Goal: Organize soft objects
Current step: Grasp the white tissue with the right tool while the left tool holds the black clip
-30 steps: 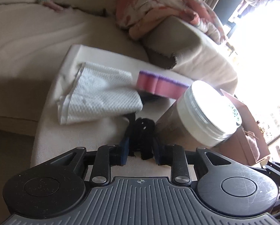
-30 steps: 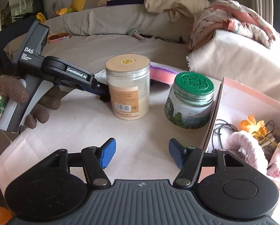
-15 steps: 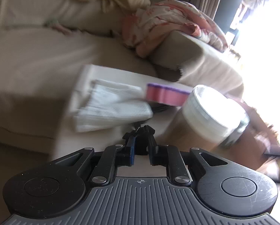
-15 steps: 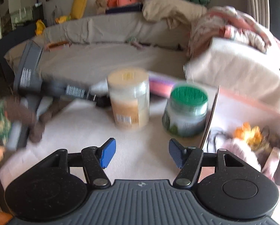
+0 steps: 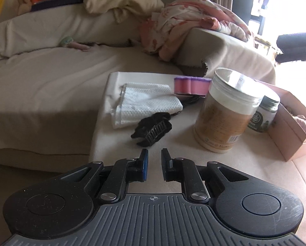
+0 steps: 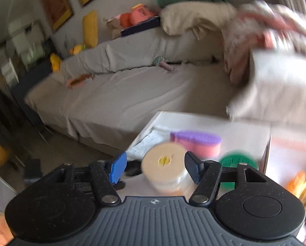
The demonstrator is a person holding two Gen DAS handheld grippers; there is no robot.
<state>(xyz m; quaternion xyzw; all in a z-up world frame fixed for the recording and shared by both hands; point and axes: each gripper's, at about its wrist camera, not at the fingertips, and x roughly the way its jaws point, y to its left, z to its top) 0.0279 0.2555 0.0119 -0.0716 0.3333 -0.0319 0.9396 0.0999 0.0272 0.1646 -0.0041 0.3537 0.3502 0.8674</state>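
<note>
A black hair claw clip (image 5: 153, 129) lies on the cream table (image 5: 173, 155), just ahead of my left gripper (image 5: 154, 153), whose jaws stand slightly apart and empty. Behind the clip are a folded white cloth (image 5: 144, 104) and a pink-and-purple sponge (image 5: 190, 86). My right gripper (image 6: 155, 164) is open, raised above the table over a tall jar with a beige lid (image 6: 165, 164). The sponge (image 6: 196, 143) and the cloth (image 6: 148, 143) show blurred beyond it.
The tall jar (image 5: 224, 110) and a green-lidded jar (image 5: 263, 114) stand right of the clip. A pink box (image 5: 292, 127) with soft items sits at the table's right edge. A grey sofa (image 5: 50, 86) with blankets (image 5: 194, 26) lies behind.
My left gripper let go of the hair clip and pulled back; the clip now lies on the table. My right gripper rose and tilted, so the jars sit low in its view.
</note>
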